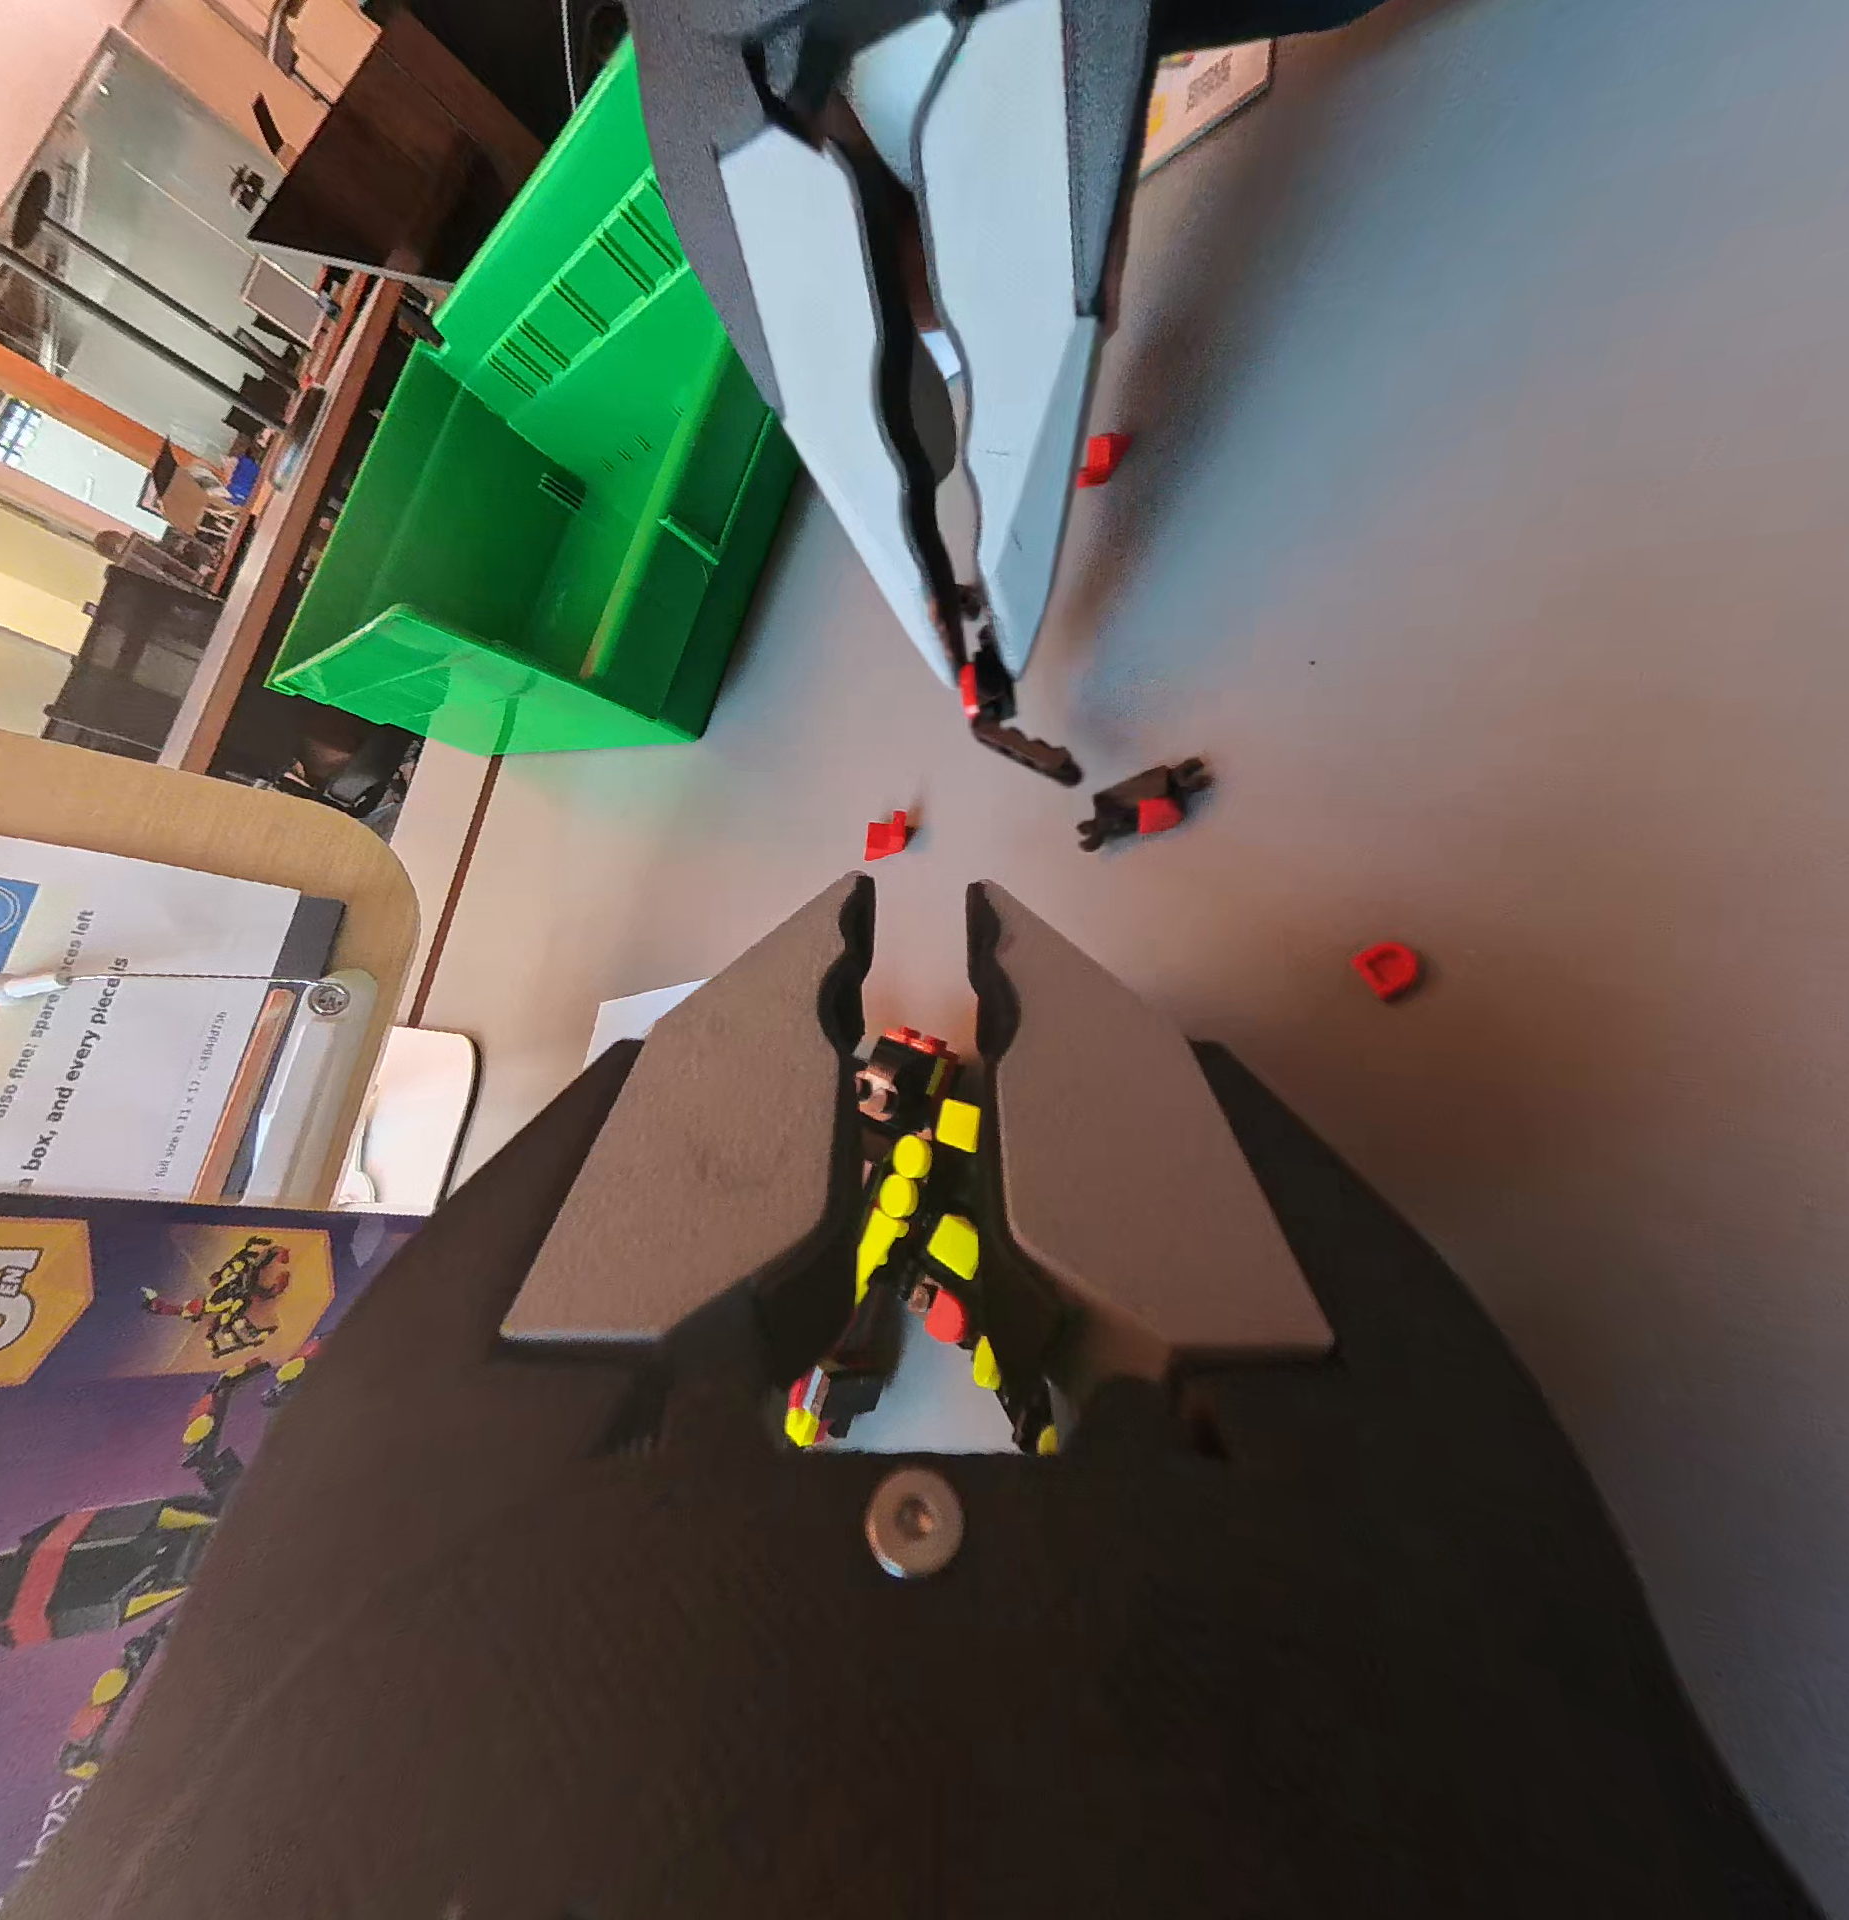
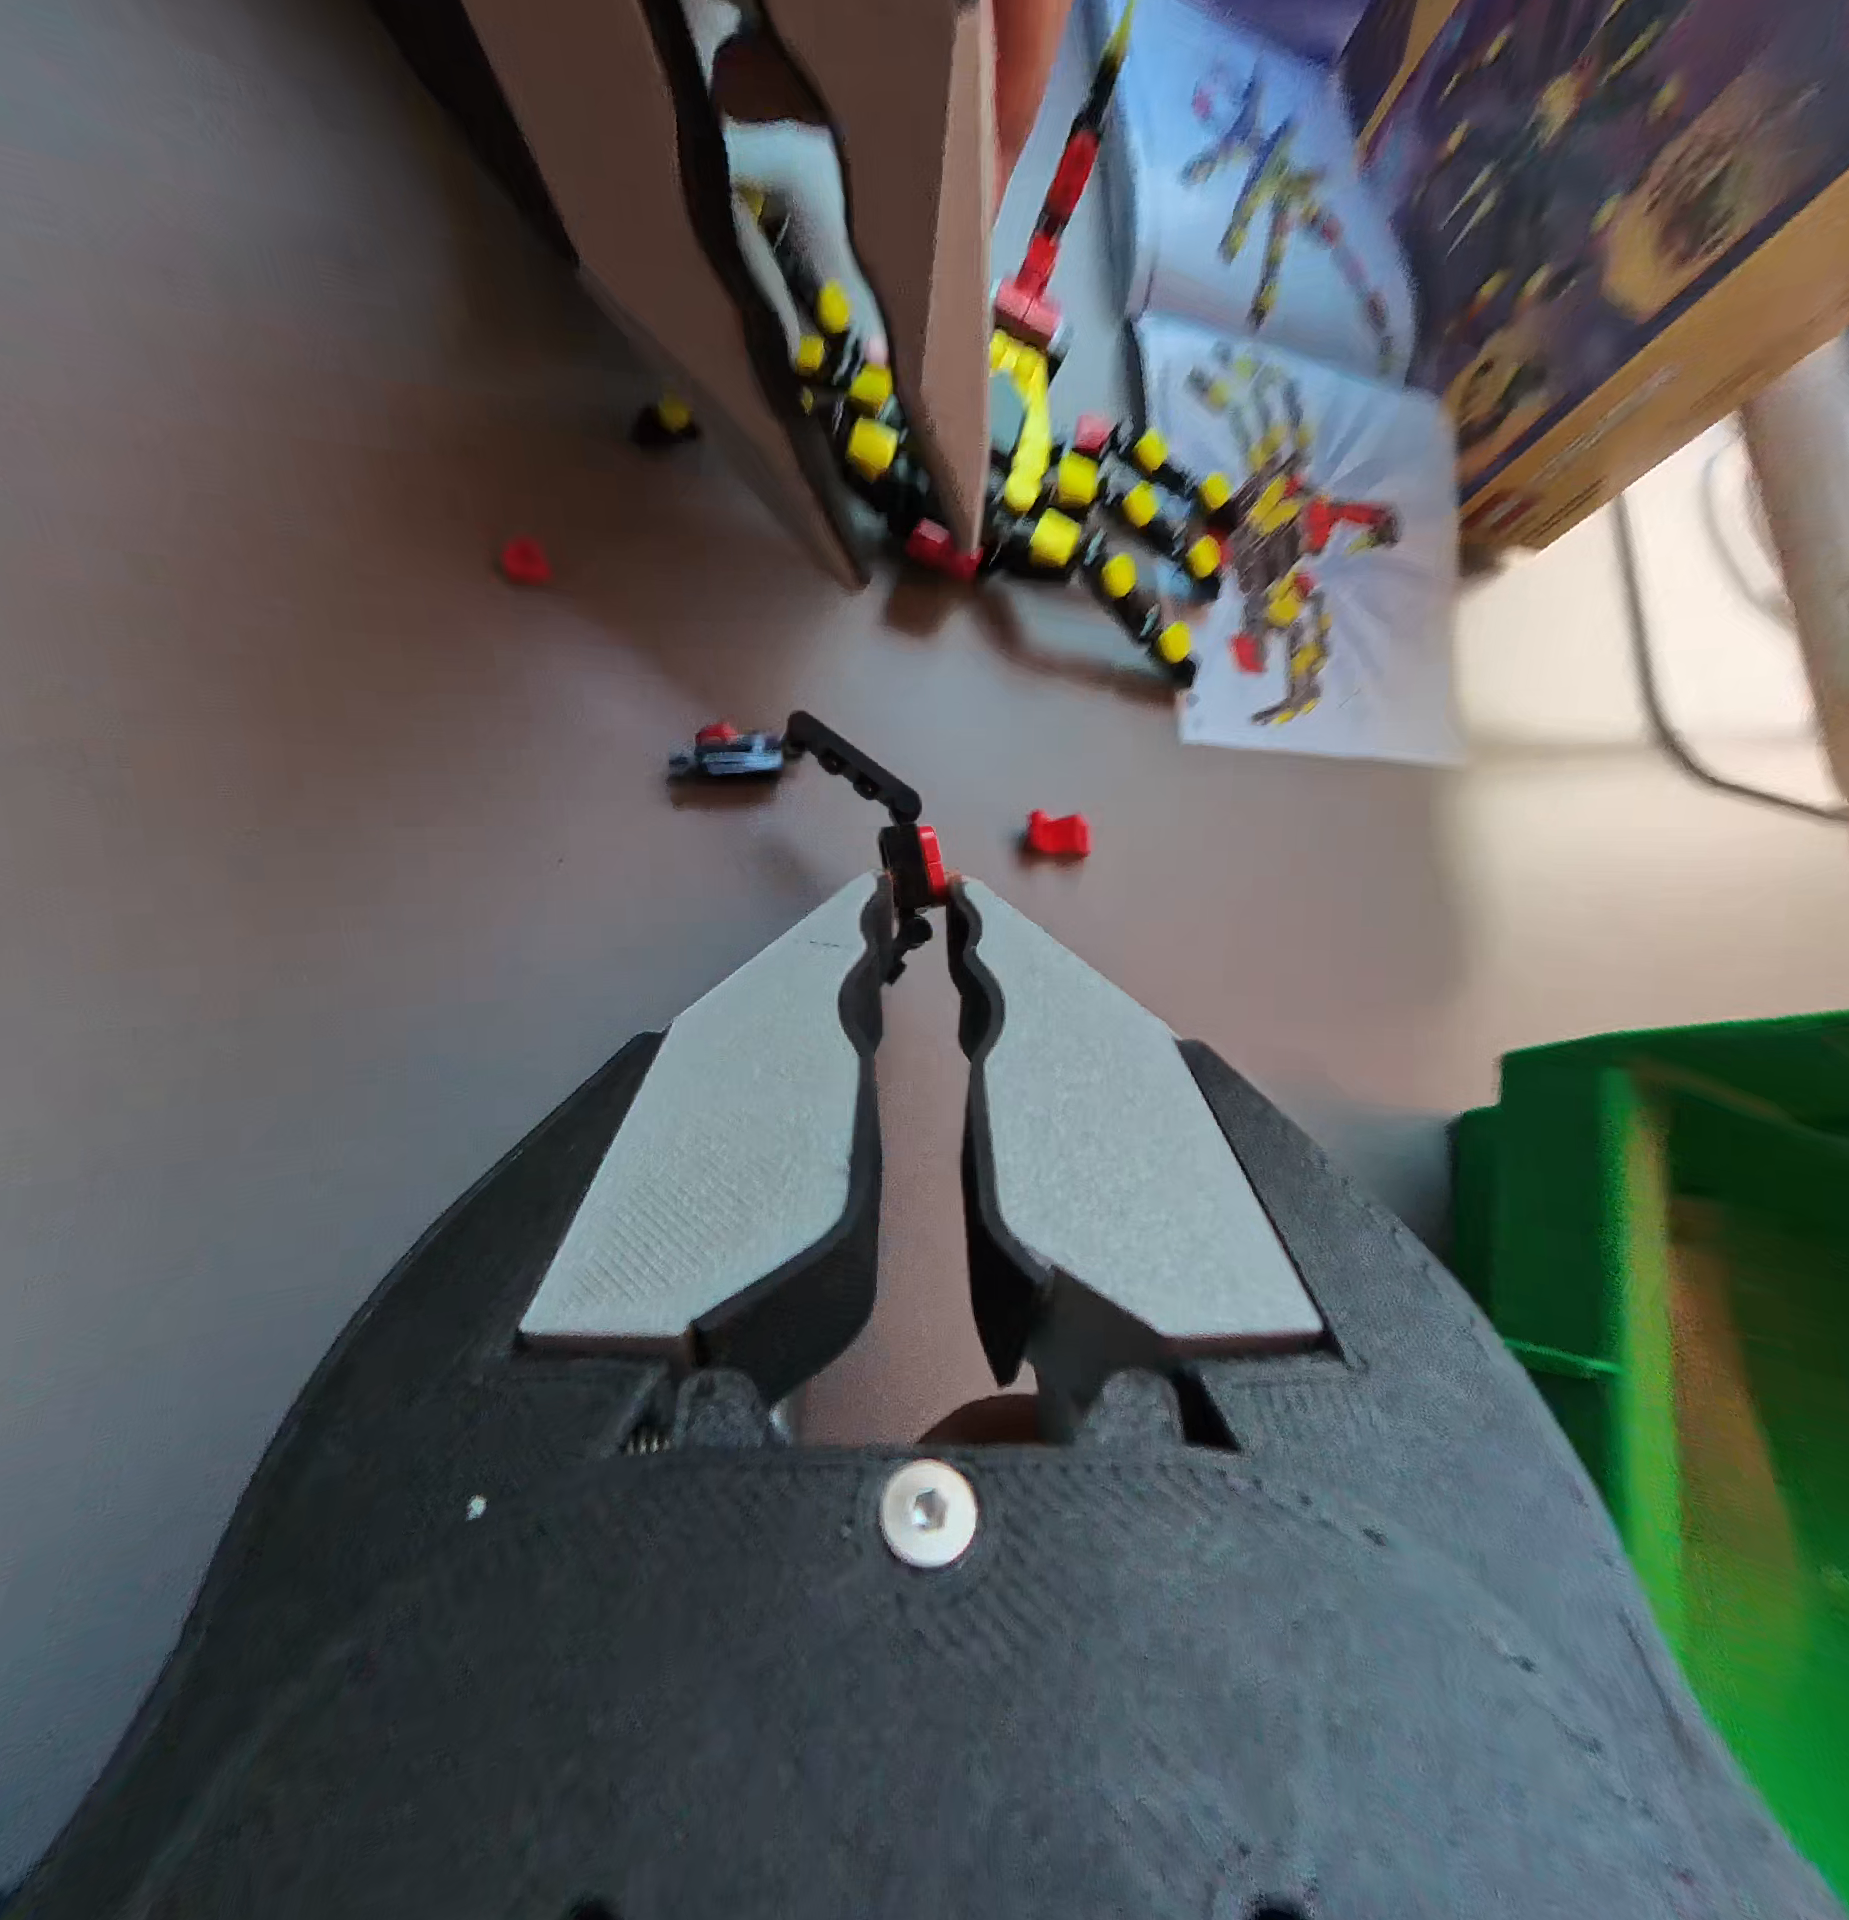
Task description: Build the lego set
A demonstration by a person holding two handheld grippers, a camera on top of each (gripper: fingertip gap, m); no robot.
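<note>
Gripping a black-and-red jointed piece [image 2: 904,821], the right gripper [image 2: 915,883] faces the printed set box [image 2: 1626,229].

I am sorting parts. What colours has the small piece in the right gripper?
Black with one red part, as the right wrist view shows best: the piece sits at the right gripper tips.

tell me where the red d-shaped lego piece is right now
In the left wrist view the red D-shaped piece lies alone on the grey table, to the right of the left gripper tips.
</note>
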